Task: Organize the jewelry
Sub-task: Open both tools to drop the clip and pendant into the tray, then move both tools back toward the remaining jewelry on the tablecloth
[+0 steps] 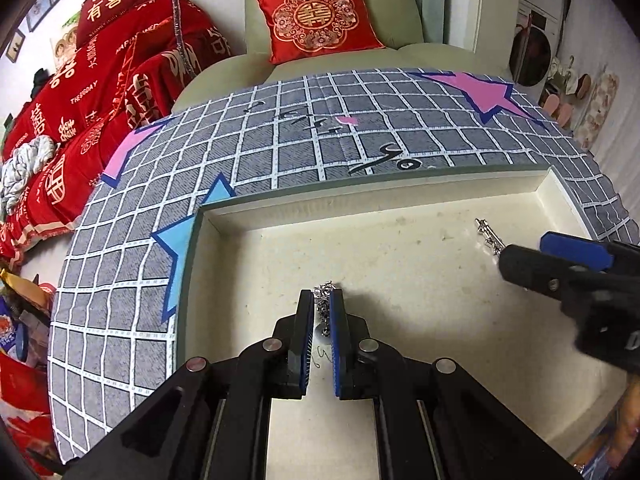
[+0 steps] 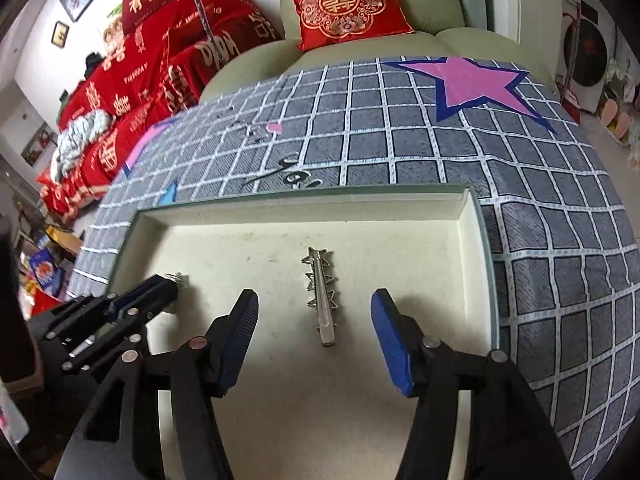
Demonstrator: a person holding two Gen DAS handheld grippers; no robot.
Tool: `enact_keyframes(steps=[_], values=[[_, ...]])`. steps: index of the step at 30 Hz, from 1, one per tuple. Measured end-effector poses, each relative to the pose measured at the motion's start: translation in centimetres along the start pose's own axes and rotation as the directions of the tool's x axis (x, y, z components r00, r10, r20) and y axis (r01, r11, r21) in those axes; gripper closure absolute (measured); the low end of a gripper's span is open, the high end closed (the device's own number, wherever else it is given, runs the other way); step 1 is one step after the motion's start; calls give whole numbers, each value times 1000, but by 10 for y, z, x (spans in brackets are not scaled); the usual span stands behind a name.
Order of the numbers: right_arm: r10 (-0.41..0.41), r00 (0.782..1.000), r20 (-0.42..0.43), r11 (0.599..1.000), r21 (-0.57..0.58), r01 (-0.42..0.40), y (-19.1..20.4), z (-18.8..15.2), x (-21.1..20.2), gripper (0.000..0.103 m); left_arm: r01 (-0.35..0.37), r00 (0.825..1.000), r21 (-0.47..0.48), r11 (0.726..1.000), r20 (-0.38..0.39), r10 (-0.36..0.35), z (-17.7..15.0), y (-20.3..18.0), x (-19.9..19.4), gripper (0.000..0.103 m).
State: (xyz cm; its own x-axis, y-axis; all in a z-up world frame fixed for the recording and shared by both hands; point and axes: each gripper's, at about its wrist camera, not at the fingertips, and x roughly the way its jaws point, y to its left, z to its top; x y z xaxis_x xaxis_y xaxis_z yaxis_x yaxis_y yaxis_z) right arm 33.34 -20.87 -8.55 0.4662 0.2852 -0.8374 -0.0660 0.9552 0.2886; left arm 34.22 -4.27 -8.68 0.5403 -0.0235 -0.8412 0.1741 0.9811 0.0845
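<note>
A shallow cream tray (image 1: 372, 194) sits on the checked cloth. My left gripper (image 1: 322, 294) points down into it, shut on a thin silver chain (image 1: 322, 312) that bunches between the blue pads and trails onto the tray floor. In the right wrist view a silver hair clip with star shapes (image 2: 320, 292) lies flat on the tray (image 2: 280, 205). My right gripper (image 2: 315, 295) is open around the clip, and neither pad touches it. The left gripper (image 2: 170, 282) shows at the left of that view with a bit of chain (image 2: 179, 277) at its tip. The right gripper (image 1: 520, 258) enters the left wrist view from the right, behind the clip (image 1: 489, 235).
A grey cloth with a white grid (image 1: 260, 148) and pink and blue stars covers the surface around the tray. Behind stands a pale green armchair (image 1: 404, 8) with a red cushion (image 1: 318, 18). Red bedding (image 1: 100, 80) is piled at the left.
</note>
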Motion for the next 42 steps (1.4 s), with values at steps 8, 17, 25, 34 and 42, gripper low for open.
enact_keyframes(steps=[8, 17, 25, 34, 42], values=[[44, 998, 45, 997, 65, -46, -4, -3, -34, 24, 6, 999, -46, 999, 44, -4, 0, 9, -27, 0], [120, 989, 87, 987, 98, -128, -5, -25, -76, 12, 3, 994, -58, 998, 108, 3, -29, 15, -78, 0], [181, 967, 181, 973, 112, -203, -7, -58, -122, 12, 53, 990, -89, 995, 133, -41, -77, 22, -124, 0], [198, 957, 212, 964, 138, -229, -7, -101, -165, 12, 65, 994, -93, 993, 99, -56, -134, 23, -150, 0], [163, 978, 133, 980, 92, -175, 2, -149, -183, 12, 59, 995, -93, 994, 88, -51, -181, 25, -164, 0]])
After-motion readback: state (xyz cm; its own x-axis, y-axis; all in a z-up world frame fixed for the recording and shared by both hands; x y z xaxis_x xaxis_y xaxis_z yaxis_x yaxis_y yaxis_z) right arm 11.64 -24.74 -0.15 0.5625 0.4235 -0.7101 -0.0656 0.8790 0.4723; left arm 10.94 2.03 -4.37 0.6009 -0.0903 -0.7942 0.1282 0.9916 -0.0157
